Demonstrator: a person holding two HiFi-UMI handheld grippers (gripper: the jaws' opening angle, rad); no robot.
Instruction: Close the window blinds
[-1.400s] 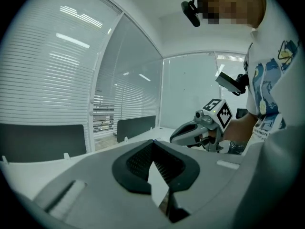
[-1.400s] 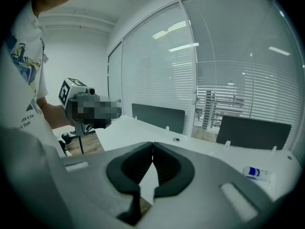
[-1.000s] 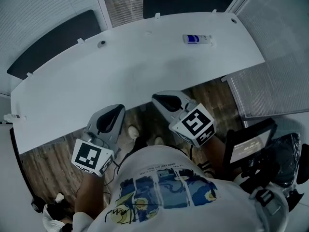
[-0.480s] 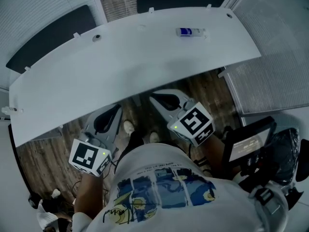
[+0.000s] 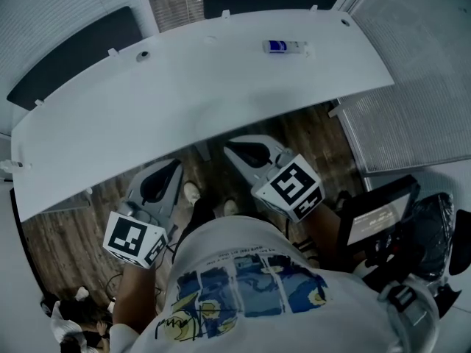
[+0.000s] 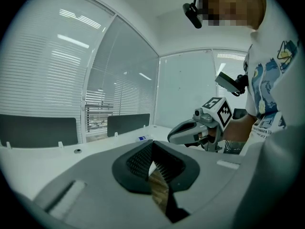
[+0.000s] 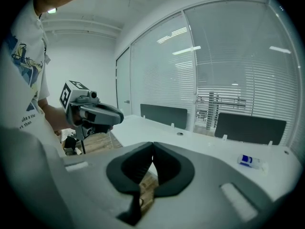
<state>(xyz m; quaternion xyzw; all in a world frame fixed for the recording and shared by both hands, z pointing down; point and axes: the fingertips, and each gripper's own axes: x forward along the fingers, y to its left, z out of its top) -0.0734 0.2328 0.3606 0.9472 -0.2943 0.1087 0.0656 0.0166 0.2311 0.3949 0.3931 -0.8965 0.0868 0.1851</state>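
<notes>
White slatted blinds point(image 5: 59, 2) cover the glass walls beyond the desk. One section behind the desk point(image 5: 175, 2) has open slats that show the room outside; it also shows as blinds point(image 6: 102, 109) in the left gripper view and as blinds point(image 7: 224, 99) in the right gripper view. My left gripper point(image 5: 171, 166) is held low over the wooden floor, just short of the desk's near edge. Its jaws are shut with nothing between them point(image 6: 152, 149). My right gripper point(image 5: 232, 147) is beside it, also shut and empty point(image 7: 152, 149). Both point toward the desk, far from the blinds.
A long curved white desk point(image 5: 221, 87) stands between me and the blinds. A small bottle with a blue label point(image 5: 283, 47) lies on it, and dark divider panels point(image 5: 73, 54) line its far edge. At my right is a device with a screen point(image 5: 379, 219).
Both grippers and I have drawn back from the desk: their tips reached its near edge before and now hang over the floor. The jaws stay shut.
</notes>
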